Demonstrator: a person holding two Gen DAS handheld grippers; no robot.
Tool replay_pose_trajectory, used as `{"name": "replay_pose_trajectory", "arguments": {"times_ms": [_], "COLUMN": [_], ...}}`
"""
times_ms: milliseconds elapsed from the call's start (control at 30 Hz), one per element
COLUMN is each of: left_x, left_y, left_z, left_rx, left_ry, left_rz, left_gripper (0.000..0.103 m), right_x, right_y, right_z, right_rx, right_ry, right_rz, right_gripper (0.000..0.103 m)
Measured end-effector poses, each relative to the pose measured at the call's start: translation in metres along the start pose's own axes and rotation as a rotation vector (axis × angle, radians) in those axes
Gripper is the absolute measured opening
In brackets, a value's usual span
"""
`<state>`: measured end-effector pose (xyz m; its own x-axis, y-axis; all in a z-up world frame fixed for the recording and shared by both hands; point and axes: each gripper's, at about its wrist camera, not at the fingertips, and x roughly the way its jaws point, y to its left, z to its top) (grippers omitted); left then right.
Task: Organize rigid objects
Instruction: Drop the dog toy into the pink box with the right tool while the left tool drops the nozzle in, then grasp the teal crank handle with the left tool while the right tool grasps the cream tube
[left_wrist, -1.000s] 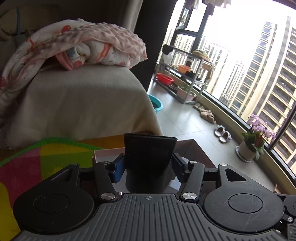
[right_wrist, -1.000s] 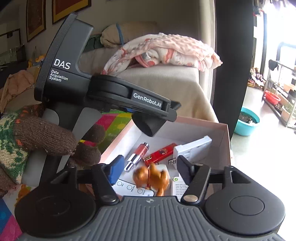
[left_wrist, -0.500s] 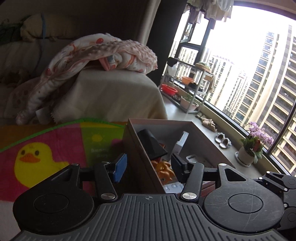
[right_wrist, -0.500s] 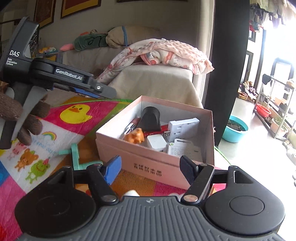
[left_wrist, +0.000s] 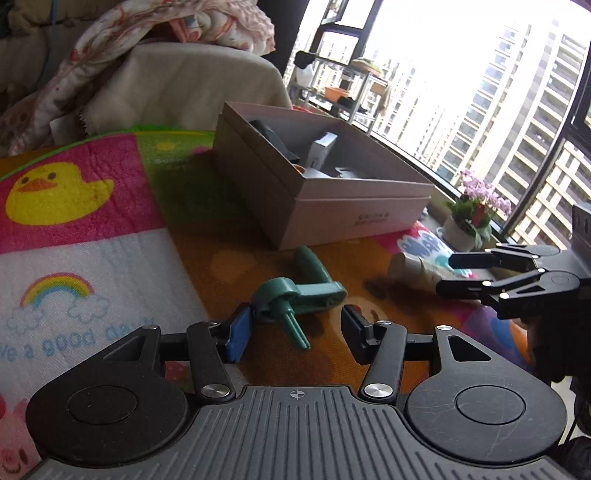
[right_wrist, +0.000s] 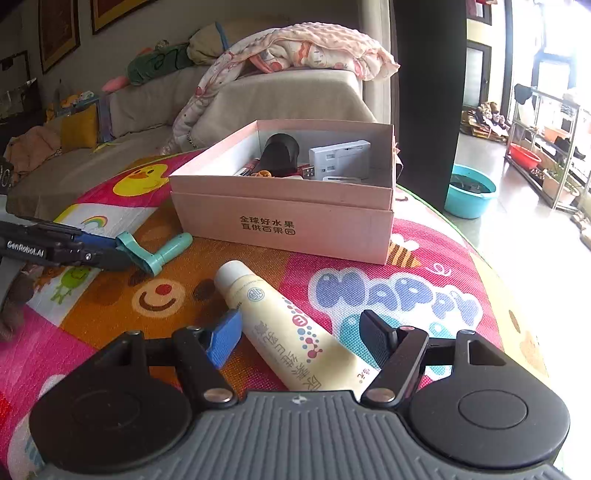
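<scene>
- The left gripper (left_wrist: 293, 328) hangs low over the play mat (left_wrist: 92, 236), its tongs apart, with the teal plastic tool (left_wrist: 295, 295) lying between the tips. The blue pad is just beside the tool's round hub, but I cannot tell if it touches; nothing is clamped.
- The right gripper (right_wrist: 299, 336) is likewise spread wide around the lower body of the cream tube (right_wrist: 280, 325), which lies flat on the mat with its white cap pointing to about 11 o'clock. Neither pad presses on it.
- The open pink box (right_wrist: 280, 218) sits at 12 o'clock from the tube, already holding a black cone-shaped piece, a white adapter block and some smaller bits. From the left gripper it lies at roughly 1 o'clock.
- The teal tool looks like light, stiff moulded plastic with a hub, a short peg and two arms. I would judge the hub or the thick arm beside it the best hold; the thin peg might twist out.
- The tube looks light, smooth and somewhat squashy in the body, firmer near the cap. A grip across the middle should hold, but a hard squeeze could dent it, and its glossy skin may slide.
- Neither thing seems fragile.
</scene>
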<state>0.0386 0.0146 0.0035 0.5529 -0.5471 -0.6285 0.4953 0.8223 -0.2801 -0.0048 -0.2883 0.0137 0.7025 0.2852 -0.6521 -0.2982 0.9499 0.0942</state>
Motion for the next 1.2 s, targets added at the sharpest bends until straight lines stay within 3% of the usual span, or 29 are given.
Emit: {"name": "replay_pose_trajectory", "arguments": {"times_ms": [200, 333, 433, 567, 700, 1000, 1200], "left_x": [0.004, 0.012, 0.02, 0.031, 0.03, 0.038, 0.05], "left_y": [-0.034, -0.04, -0.042, -0.052, -0.068, -0.072, -0.072], "left_z": [-0.002, 0.007, 0.015, 0.014, 0.0, 0.008, 0.017], "left_rx": [0.108, 0.133, 0.168, 0.212, 0.262, 0.197, 0.184], "left_ry": [0.002, -0.017, -0.018, 0.033, 0.058, 0.065, 0.053], "left_rz": [0.128, 0.177, 0.168, 0.132, 0.113, 0.146, 0.165], "left_gripper": [0.057, 0.057, 0.057, 0.057, 0.058, 0.057, 0.048], "right_x": [0.007, 0.002, -0.001, -0.003, -0.004, -0.004, -0.004], "right_y": [0.001, 0.01, 0.028, 0.05, 0.048, 0.04, 0.04], "right_z": [0.001, -0.001, -0.008, -0.016, -0.017, -0.016, -0.016], "right_rx": [0.038, 0.052, 0.006, -0.088, -0.078, -0.022, -0.02], "right_ry": [0.012, 0.037, 0.041, 0.019, 0.011, -0.005, -0.006], "right_rz": [0.027, 0.108, 0.131, 0.094, 0.1, 0.071, 0.065], "right_gripper": [0.071, 0.071, 0.073, 0.075, 0.075, 0.075, 0.075]}}
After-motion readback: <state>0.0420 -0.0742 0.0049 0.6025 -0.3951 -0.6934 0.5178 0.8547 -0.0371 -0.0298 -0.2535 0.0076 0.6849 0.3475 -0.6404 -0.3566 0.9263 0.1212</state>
